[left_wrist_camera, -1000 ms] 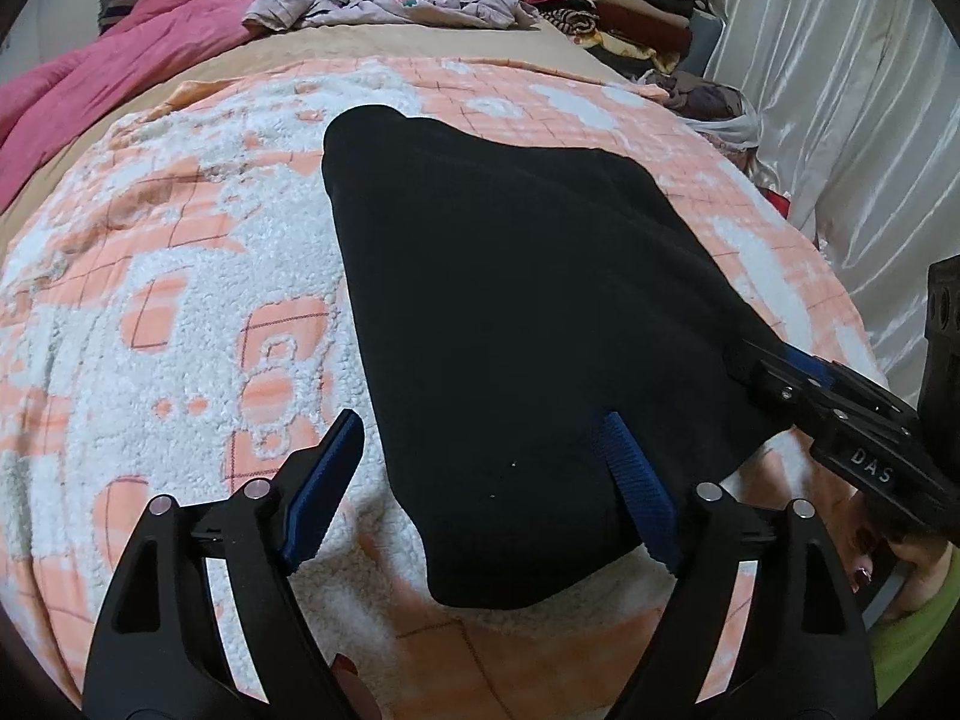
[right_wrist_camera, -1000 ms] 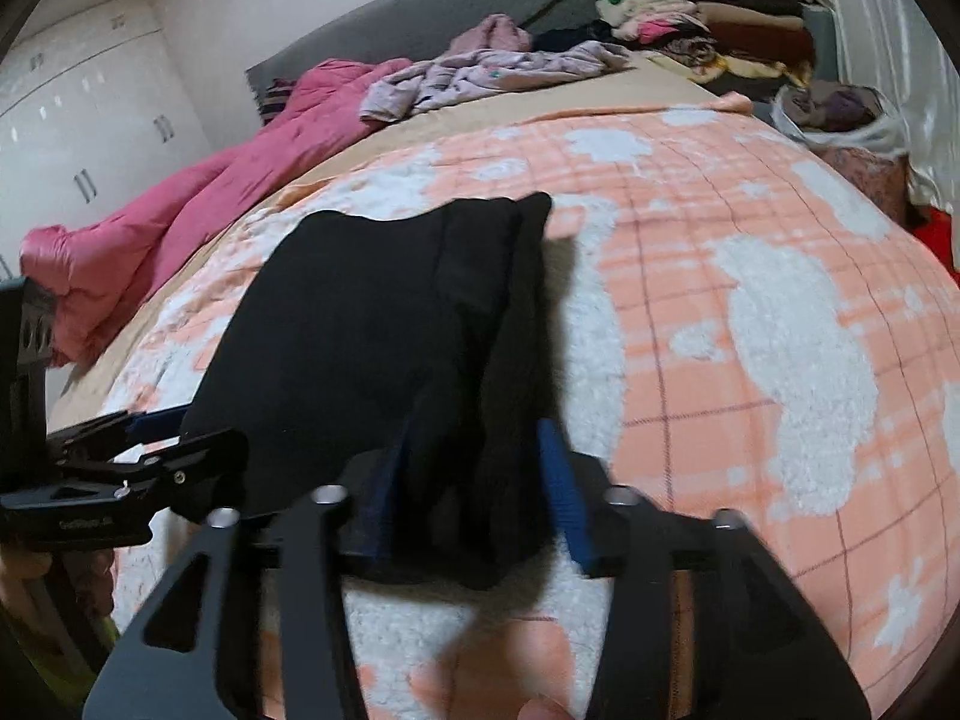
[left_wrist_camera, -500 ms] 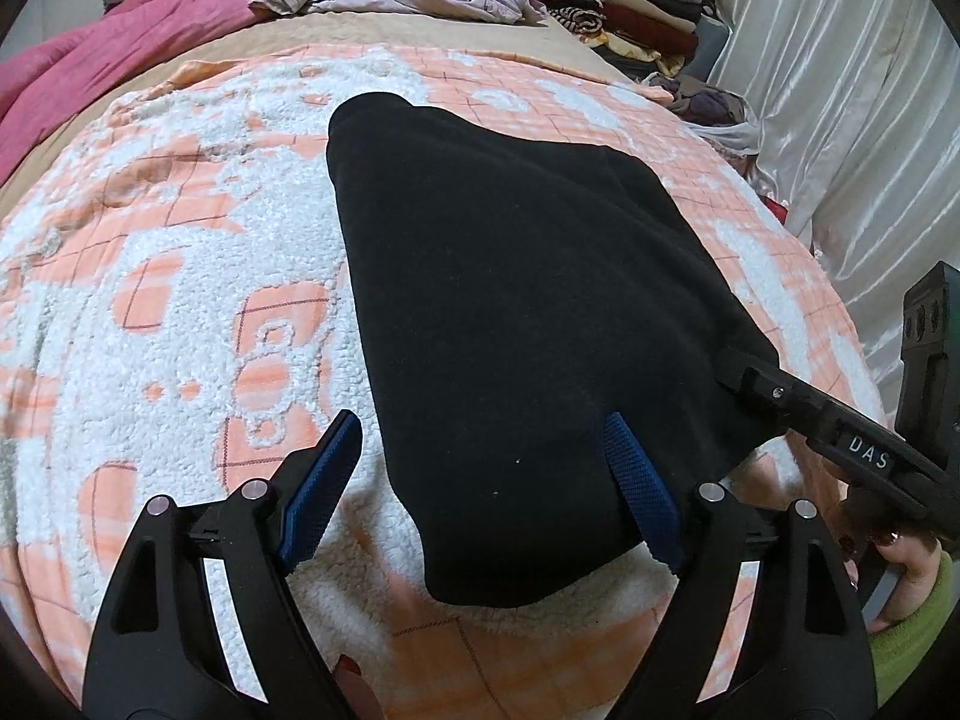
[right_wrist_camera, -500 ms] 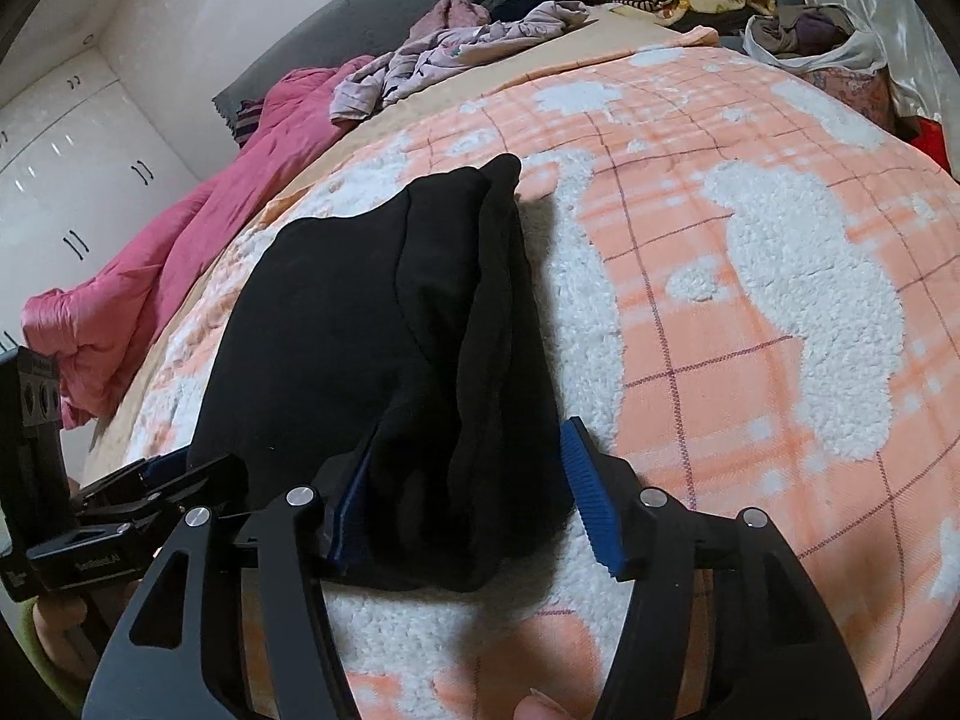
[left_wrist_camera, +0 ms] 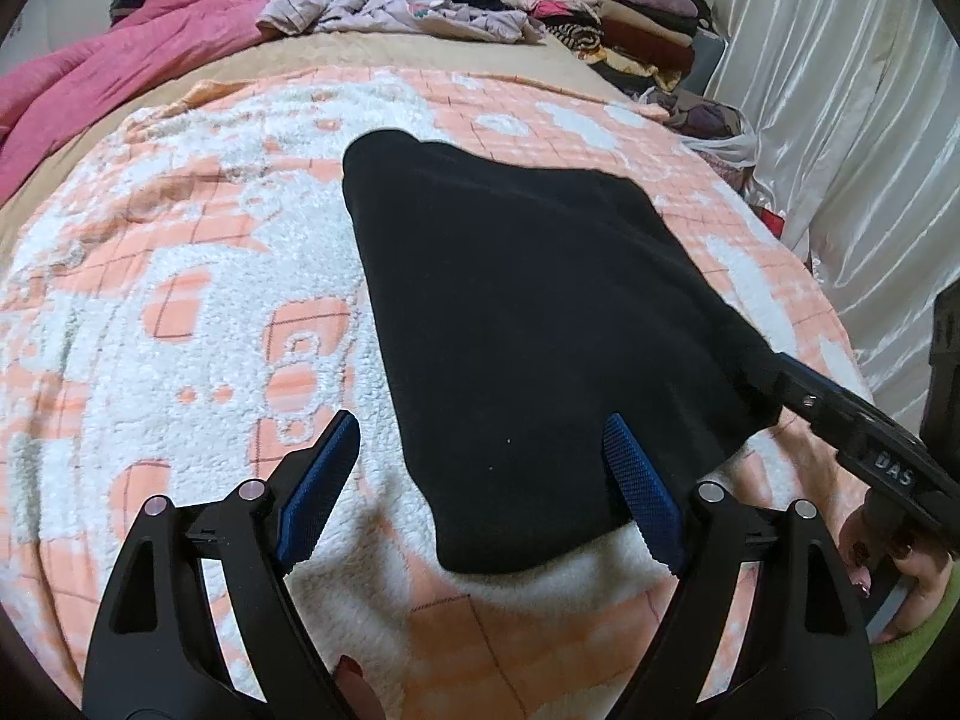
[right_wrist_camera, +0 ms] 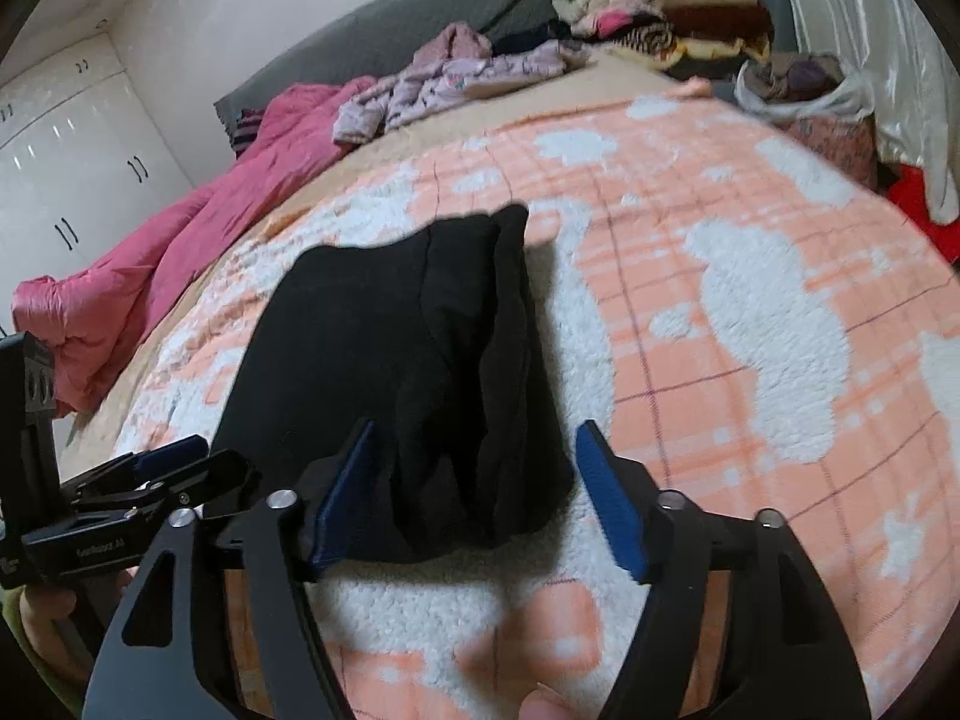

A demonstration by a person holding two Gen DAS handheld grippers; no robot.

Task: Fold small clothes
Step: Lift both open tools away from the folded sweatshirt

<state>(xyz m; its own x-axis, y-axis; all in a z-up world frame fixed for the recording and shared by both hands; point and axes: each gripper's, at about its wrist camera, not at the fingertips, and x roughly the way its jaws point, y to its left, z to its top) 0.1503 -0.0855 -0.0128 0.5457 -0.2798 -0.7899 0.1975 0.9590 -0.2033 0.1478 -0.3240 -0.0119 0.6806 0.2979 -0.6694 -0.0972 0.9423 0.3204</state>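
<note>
While the folded black garment [left_wrist_camera: 534, 348] lies flat on the bed's orange-and-white blanket [left_wrist_camera: 180, 312], the left gripper [left_wrist_camera: 480, 498] hangs spread over its near corner, the right gripper [right_wrist_camera: 474, 492], jaws just opened, straddles its near edge unpinched, and a plastic bag [right_wrist_camera: 804, 90] holds clothes.

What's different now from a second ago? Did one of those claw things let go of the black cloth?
Yes. The right gripper has just been opening; its fingers now stand clear of the folded black garment, which lies loose between them on the blanket. The left gripper stayed open, and the garment kept its place.
</note>
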